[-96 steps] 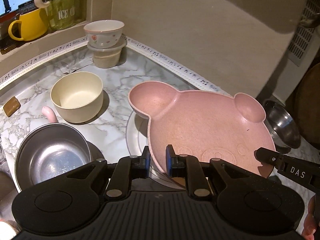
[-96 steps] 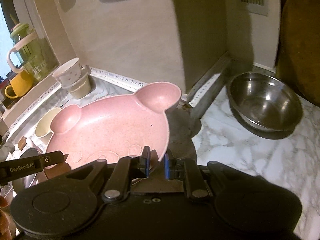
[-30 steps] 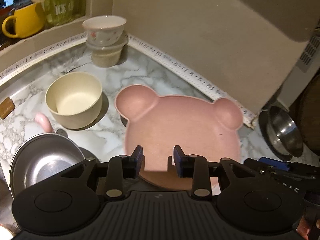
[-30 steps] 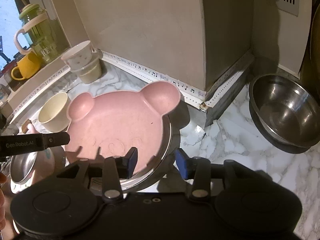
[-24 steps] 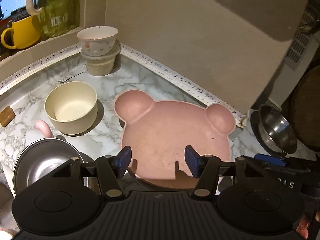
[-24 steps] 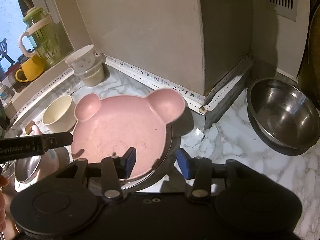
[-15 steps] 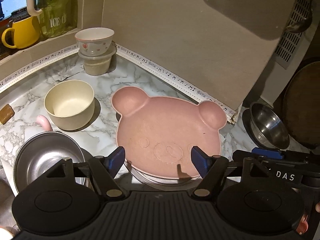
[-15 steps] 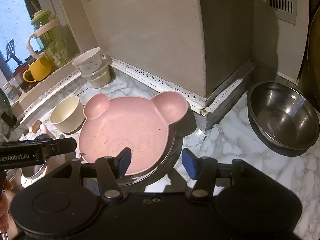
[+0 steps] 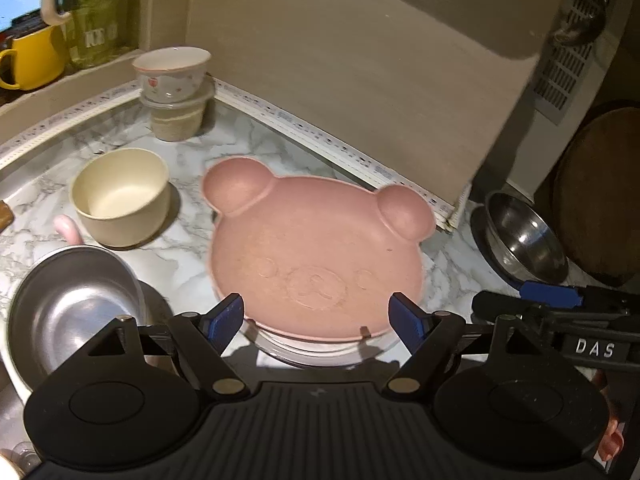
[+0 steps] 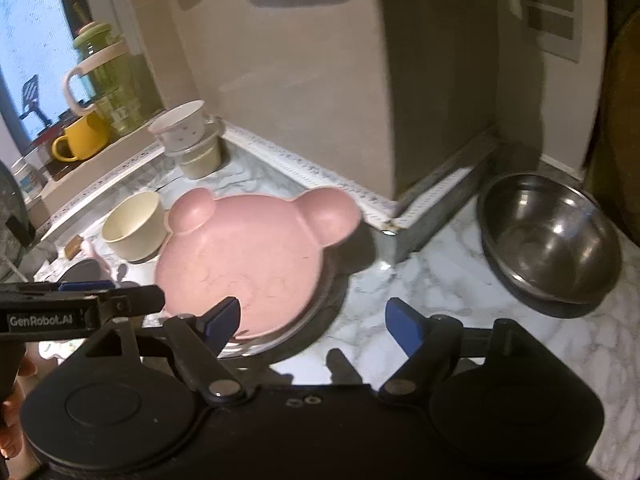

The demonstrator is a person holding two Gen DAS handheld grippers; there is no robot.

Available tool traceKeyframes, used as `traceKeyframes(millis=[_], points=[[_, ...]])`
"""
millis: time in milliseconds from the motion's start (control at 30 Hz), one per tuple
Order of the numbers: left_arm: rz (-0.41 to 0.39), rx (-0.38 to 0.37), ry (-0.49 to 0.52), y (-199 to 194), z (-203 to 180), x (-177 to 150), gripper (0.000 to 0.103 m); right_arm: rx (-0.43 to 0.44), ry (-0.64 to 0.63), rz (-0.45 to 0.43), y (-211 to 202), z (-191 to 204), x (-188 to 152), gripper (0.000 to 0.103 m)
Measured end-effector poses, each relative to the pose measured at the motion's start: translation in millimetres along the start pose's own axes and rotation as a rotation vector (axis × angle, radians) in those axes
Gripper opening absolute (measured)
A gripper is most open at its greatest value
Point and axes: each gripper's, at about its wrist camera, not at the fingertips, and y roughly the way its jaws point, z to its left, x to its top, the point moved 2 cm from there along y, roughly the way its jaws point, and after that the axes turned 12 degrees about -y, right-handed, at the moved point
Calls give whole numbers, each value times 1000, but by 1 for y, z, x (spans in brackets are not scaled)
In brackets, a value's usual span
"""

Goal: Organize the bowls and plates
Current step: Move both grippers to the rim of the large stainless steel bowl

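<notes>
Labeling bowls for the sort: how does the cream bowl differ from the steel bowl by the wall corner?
The cream bowl is matte and opaque, with steep, near-straight sides; the steel bowl is shiny and reflective, with wide rounded sides. The cream bowl looks narrower across its rim than the steel bowl. The cream bowl stands just left of the pink bear plate; the steel bowl sits apart, right of the wall corner. Both are upright, empty, on the marble counter.

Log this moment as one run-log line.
left gripper: open, jaws just opening | right gripper: open, jaws just opening | pink bear plate: released, atop metal plate
</notes>
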Motion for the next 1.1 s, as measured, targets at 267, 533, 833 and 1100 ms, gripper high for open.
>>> traceKeyframes(millis=[267,533,833,1100], points=[[21,-84,98,18,-63,-6,79,-113,99,9,-20,-69,-16,81],[29,-122,196,56,-138,-9,79,-217,162,21,-35,-136,-28,81],[70,-150,225,115,-204,-9,79,-275,247,66,-20,-200,-36,78],[70,-84,266,160,-235,-9,79,-273,312,115,8,-234,-38,71]])
